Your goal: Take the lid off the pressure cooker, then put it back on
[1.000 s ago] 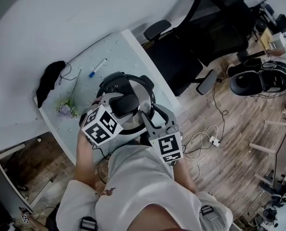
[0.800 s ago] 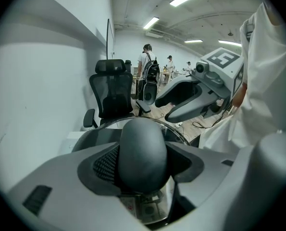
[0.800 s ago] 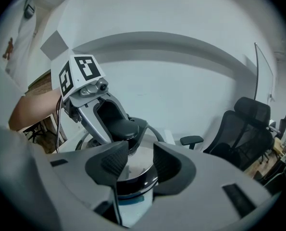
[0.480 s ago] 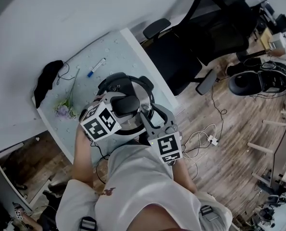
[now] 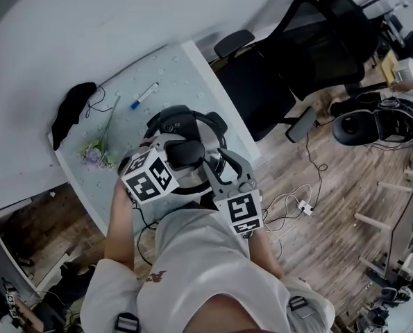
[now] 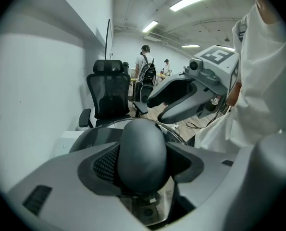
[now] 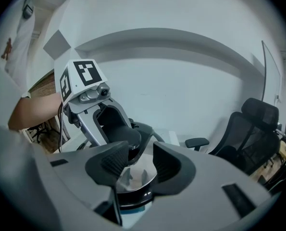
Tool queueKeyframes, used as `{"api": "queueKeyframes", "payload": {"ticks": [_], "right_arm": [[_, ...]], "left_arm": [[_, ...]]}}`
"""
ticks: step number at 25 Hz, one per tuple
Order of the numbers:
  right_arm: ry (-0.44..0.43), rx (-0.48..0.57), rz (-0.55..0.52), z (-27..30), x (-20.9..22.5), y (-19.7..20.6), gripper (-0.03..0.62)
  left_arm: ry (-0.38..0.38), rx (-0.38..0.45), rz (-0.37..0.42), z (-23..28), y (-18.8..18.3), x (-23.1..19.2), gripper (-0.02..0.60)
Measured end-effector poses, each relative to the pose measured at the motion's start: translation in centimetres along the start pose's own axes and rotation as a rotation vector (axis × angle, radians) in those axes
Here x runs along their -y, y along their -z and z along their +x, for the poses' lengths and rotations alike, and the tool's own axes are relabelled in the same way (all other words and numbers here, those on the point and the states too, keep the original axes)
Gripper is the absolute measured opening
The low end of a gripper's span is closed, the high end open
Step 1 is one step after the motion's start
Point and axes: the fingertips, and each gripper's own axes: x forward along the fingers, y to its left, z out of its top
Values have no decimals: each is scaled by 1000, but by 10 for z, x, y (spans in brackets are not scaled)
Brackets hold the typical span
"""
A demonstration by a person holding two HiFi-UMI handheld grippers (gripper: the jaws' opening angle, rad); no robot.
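Far left on the desk [image 5: 171, 68] lie a black cloth [image 5: 71, 113], a flower sprig [image 5: 95, 155] and a marker pen [image 5: 144, 96], all well apart from the work.

Your left gripper [image 5: 182, 151] is closed about halfway on the lid's black handle [image 6: 142, 148]. The handle fills the gap and both pads bear on it.

The pressure cooker [image 5: 166, 120] stands near the middle of the desk, towards its near edge. Its steel lid [image 5: 212, 143] appears seated on the pot, with no gap showing at the rim. I judge that either the lift has not begun or the lid is already back on; the views do not settle which, so treat both steps as unconfirmed.

The cooker is upright, lid face up, and being round it has no long axis of its own. The handle's longer side seems to run along the line of your left gripper.

Your right gripper [image 7: 135, 160] is open and empty, low over the near edge of the lid.

An office chair [image 5: 296, 54] stands at right, off the desk
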Motion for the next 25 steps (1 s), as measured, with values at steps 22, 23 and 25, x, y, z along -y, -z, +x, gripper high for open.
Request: {"api": "queueKeyframes", "payload": {"ticks": [22, 23, 25], "right_arm": [[-51, 31, -25, 3, 2, 1, 158], [-53, 30, -27, 4, 3, 1, 158], [-55, 29, -28, 4, 5, 2, 158]], "left_arm": [[-239, 24, -260, 1, 3, -7, 276], [-247, 25, -268, 1, 3, -8, 276], [-264, 28, -284, 1, 3, -9, 278]]}}
